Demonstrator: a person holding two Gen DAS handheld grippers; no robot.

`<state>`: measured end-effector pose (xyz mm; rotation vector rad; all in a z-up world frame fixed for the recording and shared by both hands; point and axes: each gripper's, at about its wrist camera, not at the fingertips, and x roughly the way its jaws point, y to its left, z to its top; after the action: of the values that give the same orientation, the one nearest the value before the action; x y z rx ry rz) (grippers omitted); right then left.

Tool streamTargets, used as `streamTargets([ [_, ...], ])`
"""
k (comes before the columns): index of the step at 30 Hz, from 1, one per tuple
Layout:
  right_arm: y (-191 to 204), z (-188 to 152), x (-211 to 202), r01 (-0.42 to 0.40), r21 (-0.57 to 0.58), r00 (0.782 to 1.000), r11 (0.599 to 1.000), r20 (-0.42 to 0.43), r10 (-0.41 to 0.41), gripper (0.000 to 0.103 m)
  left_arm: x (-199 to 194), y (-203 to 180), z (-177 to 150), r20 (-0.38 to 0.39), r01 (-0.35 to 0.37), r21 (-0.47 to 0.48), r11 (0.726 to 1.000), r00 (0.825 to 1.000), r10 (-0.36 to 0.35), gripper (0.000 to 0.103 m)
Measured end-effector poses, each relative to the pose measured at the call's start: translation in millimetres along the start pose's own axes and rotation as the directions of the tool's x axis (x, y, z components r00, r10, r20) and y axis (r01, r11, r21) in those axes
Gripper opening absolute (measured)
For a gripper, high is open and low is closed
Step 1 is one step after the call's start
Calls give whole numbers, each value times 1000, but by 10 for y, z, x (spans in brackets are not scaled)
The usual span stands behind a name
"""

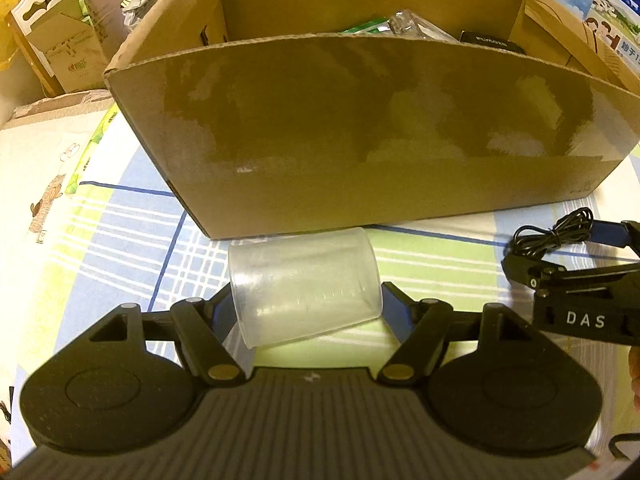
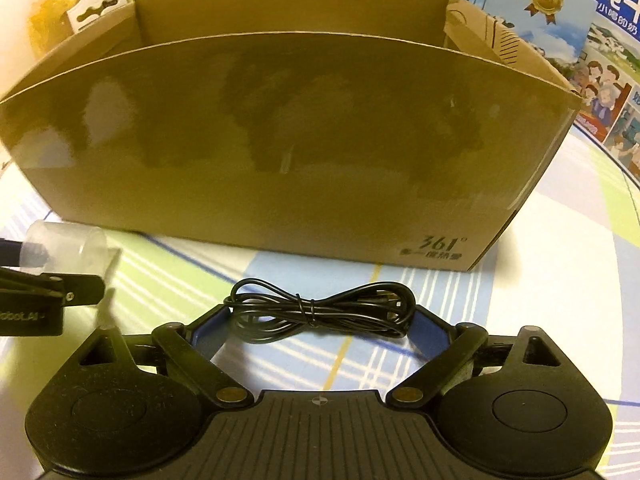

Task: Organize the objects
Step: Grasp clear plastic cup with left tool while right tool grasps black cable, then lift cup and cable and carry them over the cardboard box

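My left gripper (image 1: 306, 308) is shut on a clear plastic measuring cup (image 1: 304, 284), which lies on its side between the blue pads, just in front of the cardboard box (image 1: 360, 140). My right gripper (image 2: 318, 320) is shut on a bundled black cable (image 2: 316, 312) tied in the middle, held low over the checked cloth before the same box (image 2: 280, 140). In the left wrist view the cable (image 1: 552, 234) and right gripper show at the far right. In the right wrist view the cup (image 2: 66, 250) shows at the far left.
The open box holds several items: a clear wrapper (image 1: 416, 26), a green packet and a black case (image 1: 488, 42). Milk cartons (image 2: 612, 80) stand to the right of the box. Cardboard packaging (image 1: 56, 48) is piled at the back left. A checked cloth (image 2: 560, 300) covers the table.
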<state>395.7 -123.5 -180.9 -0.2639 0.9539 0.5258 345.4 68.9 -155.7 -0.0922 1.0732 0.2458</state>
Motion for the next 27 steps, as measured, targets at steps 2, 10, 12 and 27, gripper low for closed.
streamTargets([
  [2, 0, -30, -44, -17, -2, 1000, 1000, -6, 17, 91, -7, -6, -17, -3, 3, 2, 1000, 1000, -3, 71],
  [10, -54, -115, -358, -92, 16, 996, 996, -3, 92, 91, -175, 4, -161, -9, 23, 18, 1000, 1000, -23, 70],
  [12, -65, -114, -437, -105, 17, 995, 994, 7, 104, 91, -257, 11, -191, -1, 32, 23, 999, 999, -32, 70],
  [27, 98, 189, -1038, -188, -15, 975, 982, 118, 188, 91, -971, 60, -6, 111, 84, 32, 996, 990, -87, 70],
])
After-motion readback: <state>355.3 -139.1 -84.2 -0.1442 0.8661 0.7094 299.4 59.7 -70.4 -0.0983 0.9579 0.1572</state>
